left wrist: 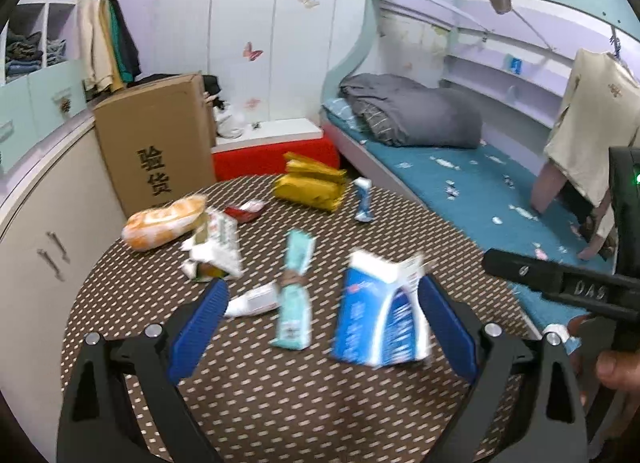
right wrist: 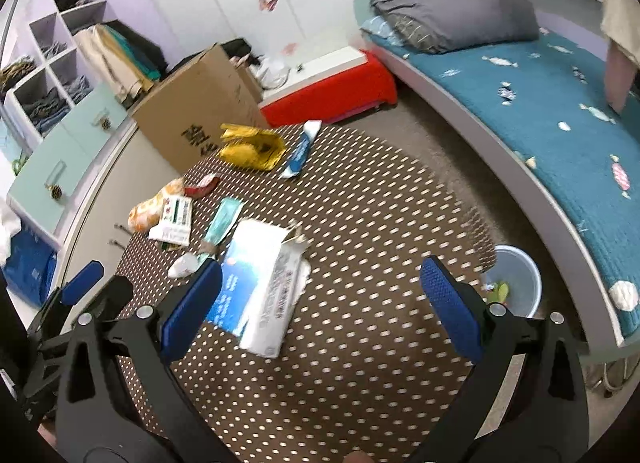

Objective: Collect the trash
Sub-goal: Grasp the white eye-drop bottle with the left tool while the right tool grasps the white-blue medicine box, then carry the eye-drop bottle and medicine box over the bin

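Trash lies scattered on a round brown dotted table [left wrist: 280,395]. A blue and white carton [left wrist: 380,315] lies nearest, between my left gripper's [left wrist: 320,299] open blue pads, closer to the right pad. It also shows in the right wrist view [right wrist: 260,287], just right of the left pad of my right gripper [right wrist: 320,287], which is open and empty. Further back lie a teal wrapper [left wrist: 296,291], a white tube [left wrist: 252,301], a crumpled white and green box [left wrist: 216,247], an orange bag [left wrist: 164,223], a red wrapper [left wrist: 244,211], a yellow bag [left wrist: 312,183] and a small blue pack [left wrist: 364,199].
A white bin [right wrist: 516,279] holding some trash stands on the floor right of the table. A bed with a teal cover [right wrist: 560,111] runs along the right. A cardboard box [left wrist: 160,143], a red bench [left wrist: 276,155] and cabinets [left wrist: 44,231] stand behind and left.
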{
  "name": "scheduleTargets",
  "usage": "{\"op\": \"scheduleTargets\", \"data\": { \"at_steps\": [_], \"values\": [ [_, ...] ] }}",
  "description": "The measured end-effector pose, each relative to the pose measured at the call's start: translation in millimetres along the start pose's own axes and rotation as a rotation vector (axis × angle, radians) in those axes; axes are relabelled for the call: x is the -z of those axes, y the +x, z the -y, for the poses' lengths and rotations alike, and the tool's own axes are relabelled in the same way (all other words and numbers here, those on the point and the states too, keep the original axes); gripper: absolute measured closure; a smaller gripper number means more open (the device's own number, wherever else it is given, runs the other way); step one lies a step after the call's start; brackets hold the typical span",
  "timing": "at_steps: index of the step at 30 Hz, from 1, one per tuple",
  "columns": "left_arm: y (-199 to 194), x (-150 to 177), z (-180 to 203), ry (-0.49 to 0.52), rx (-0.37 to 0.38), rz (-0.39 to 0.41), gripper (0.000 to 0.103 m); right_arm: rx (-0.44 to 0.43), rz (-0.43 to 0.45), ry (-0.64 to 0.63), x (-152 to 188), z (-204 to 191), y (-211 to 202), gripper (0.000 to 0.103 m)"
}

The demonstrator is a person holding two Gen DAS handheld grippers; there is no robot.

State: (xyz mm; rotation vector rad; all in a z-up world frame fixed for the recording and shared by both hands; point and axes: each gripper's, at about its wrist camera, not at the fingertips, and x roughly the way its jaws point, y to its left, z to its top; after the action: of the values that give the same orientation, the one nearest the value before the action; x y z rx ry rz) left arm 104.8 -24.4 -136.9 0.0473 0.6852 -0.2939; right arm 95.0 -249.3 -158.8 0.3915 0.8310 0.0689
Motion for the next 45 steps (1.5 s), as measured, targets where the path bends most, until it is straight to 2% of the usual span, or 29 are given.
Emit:
{"op": "scheduleTargets", "data": {
  "at_steps": [8, 13, 18, 24, 26, 27, 30, 31, 32, 33, 35, 36, 40, 45],
  "values": [
    [12, 19, -46, -0.060, -0.051, -0.035, 0.010, 0.002, -0.067, -0.034, 12, -20, 36, 0.006],
    [28, 22, -62, -0.056, -0.070, -0.051, 0.010, 0.016, -0.087, -0.055, 16, -26, 49, 0.006],
    [54, 23, -65, 0.022, -0.077, -0.095, 0.010, 0.028, -0.106, -0.055, 19, -28, 64, 0.006],
    [90, 19, -61, 0.168, -0.080, -0.138, 0.010, 0.035, -0.117, -0.079, 19, -33, 75, 0.006],
    [100, 17, -57, 0.225, -0.058, -0.152, 0.010, 0.046, -0.119, -0.094, 20, -36, 79, 0.006],
    [104, 16, -55, 0.242, -0.051, -0.156, 0.011, 0.053, -0.117, -0.100, 21, -37, 80, 0.006],
    [112, 13, -53, 0.272, 0.011, -0.166, 0.038, 0.064, -0.116, -0.121, 22, -41, 84, 0.006],
    [117, 12, -53, 0.268, 0.029, -0.192, 0.058, 0.064, -0.115, -0.127, 23, -42, 85, 0.008],
    [119, 12, -53, 0.259, 0.047, -0.200, 0.067, 0.062, -0.115, -0.131, 23, -43, 86, 0.012],
    [120, 12, -54, 0.246, 0.063, -0.203, 0.073, 0.065, -0.116, -0.135, 23, -43, 87, 0.023],
    [117, 14, -52, 0.237, 0.070, -0.205, 0.073, 0.082, -0.105, -0.151, 23, -44, 87, 0.050],
    [115, 16, -51, 0.229, 0.072, -0.204, 0.073, 0.071, -0.106, -0.148, 23, -43, 87, 0.068],
    [103, 24, -53, 0.147, 0.072, -0.200, 0.074, 0.030, -0.104, -0.133, 24, -36, 81, 0.079],
    [82, 30, -53, 0.077, 0.066, -0.179, 0.074, 0.002, -0.077, -0.103, 22, -21, 64, 0.080]
  ]
}}
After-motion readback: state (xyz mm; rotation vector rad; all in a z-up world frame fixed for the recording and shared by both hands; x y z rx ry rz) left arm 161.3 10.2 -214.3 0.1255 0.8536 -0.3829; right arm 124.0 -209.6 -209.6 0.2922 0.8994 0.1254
